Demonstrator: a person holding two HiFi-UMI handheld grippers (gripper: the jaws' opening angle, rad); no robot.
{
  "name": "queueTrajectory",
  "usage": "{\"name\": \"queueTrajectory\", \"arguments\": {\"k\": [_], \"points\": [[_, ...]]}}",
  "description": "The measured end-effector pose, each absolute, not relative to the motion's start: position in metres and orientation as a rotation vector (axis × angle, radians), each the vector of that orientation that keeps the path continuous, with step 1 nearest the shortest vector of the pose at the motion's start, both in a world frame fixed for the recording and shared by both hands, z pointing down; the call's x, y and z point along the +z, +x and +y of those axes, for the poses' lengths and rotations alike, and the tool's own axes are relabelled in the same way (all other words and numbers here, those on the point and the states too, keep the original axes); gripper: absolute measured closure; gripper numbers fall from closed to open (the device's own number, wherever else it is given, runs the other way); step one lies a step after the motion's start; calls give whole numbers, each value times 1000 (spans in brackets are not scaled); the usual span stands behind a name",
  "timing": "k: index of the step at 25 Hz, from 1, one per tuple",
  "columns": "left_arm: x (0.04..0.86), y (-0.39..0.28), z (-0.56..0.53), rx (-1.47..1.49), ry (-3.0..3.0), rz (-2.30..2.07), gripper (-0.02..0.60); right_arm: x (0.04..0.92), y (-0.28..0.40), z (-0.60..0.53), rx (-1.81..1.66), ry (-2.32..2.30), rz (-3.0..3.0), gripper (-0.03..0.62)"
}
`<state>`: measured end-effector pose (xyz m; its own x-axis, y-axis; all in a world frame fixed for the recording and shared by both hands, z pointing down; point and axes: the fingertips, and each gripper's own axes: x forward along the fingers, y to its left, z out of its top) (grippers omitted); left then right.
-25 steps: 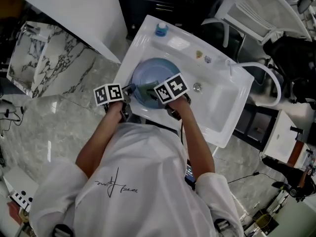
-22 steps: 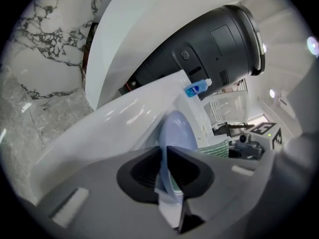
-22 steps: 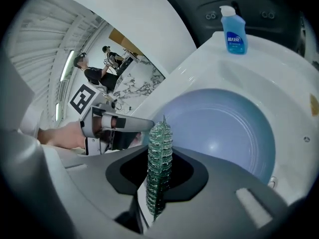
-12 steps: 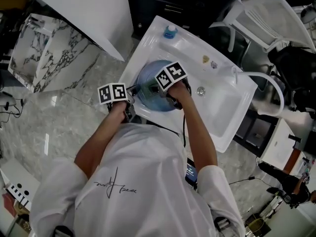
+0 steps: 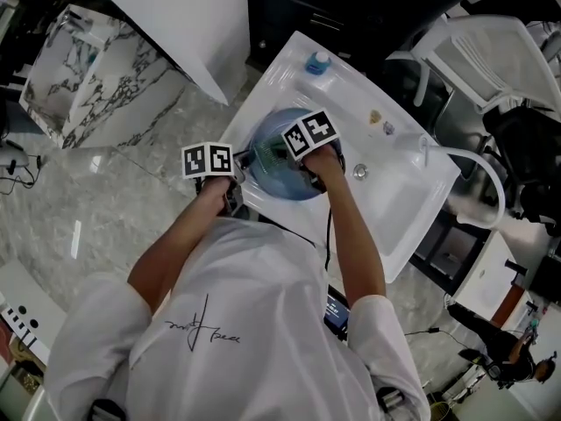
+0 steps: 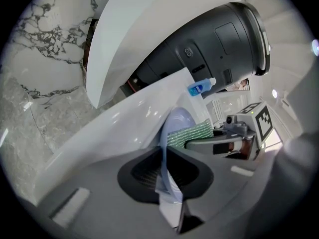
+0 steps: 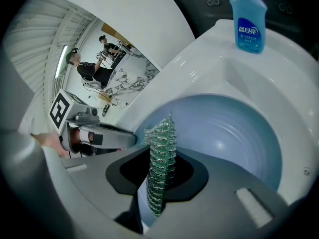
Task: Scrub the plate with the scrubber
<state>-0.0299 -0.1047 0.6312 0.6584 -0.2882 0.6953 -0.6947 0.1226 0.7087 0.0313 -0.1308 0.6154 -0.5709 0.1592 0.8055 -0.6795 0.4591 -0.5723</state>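
In a white sink (image 5: 386, 209) over a marble floor (image 5: 131, 191), the left claw (image 6: 168, 180) clamps the blue plate (image 7: 234, 133) by its near rim. The right claw (image 7: 158, 188) pinches the green scrubber (image 7: 160, 148) upright, with the plate's face just ahead to its right.

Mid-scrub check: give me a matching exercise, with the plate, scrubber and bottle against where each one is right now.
Things:
1. plate
2. scrubber
3. blue bottle

Places:
A. standing on the rim of the sink
B. clamped in the right tongs
C. edge clamped in the left tongs

Pairs: 1-C, 2-B, 3-A
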Motion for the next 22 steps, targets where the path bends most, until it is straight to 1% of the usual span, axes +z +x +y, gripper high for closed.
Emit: {"name": "queueTrajectory", "arguments": {"k": [22], "points": [[632, -28, -102, 333, 1454, -852, 497, 624, 48, -167, 1300, 612, -1899, 525]]}}
